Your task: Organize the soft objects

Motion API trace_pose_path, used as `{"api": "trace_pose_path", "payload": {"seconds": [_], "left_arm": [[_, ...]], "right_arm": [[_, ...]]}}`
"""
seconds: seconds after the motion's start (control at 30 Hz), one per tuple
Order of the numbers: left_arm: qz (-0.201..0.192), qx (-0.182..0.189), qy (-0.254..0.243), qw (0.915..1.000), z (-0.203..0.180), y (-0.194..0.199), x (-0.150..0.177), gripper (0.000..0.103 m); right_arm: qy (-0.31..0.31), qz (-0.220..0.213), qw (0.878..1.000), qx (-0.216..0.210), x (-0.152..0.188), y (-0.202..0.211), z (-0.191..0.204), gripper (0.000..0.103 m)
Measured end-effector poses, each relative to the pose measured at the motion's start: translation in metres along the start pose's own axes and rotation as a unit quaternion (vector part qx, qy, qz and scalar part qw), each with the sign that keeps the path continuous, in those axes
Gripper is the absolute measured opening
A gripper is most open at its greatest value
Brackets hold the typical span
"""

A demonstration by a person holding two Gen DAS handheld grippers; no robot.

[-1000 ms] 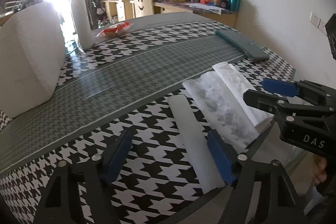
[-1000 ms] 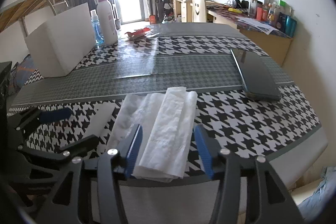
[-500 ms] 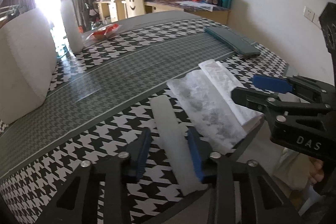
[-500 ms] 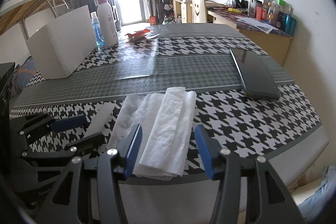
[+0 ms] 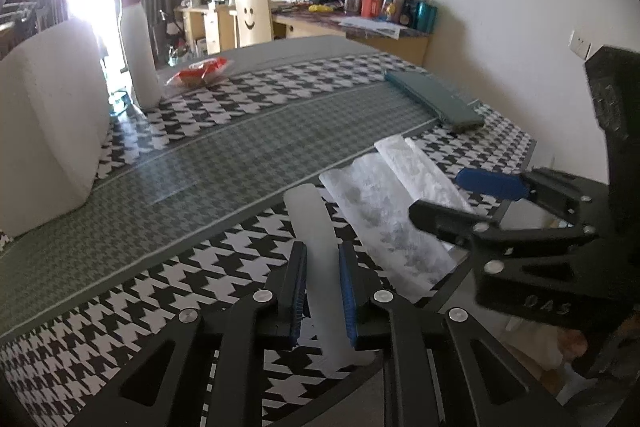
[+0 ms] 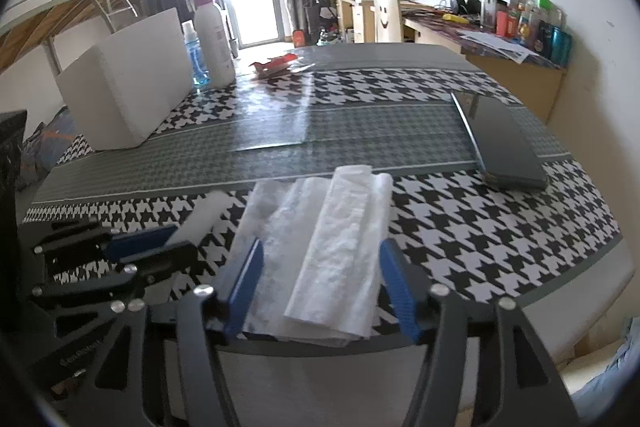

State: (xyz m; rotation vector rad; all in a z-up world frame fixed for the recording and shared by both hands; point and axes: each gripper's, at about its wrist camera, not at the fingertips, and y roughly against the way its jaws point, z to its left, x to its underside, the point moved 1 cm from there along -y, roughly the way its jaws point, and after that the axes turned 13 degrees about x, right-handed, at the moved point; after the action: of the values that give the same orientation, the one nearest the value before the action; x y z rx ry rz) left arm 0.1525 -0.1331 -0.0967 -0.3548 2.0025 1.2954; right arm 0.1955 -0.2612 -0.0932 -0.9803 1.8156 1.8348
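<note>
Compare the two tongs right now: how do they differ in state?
The left tongs are closed on the narrow white strip; the right tongs are open, gripping nothing.
The left tongs' pads press the strip's sides; the right tongs' pads stand wide apart either side of the folded tissue.
Both sit low at the table's near edge, pointing across it.
</note>
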Motion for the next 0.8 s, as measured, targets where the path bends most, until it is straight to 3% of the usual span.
{"api": "trace_pose_path", "payload": {"seconds": [0.7,0.8], "left_arm": [[-0.03,-0.023,0.019,0.9991,0.022,0.023,-0.001,0.018],[-0.032,-0.023,0.02,0.999,0.025,0.026,-0.001,0.018]], "right_arm": [[0.04,0.026,0.998,0.028,0.002,-0.016,0.03,0.067],[0.045,0.028,0.998,0.037,0.003,-0.015,0.031,0.055]]}}
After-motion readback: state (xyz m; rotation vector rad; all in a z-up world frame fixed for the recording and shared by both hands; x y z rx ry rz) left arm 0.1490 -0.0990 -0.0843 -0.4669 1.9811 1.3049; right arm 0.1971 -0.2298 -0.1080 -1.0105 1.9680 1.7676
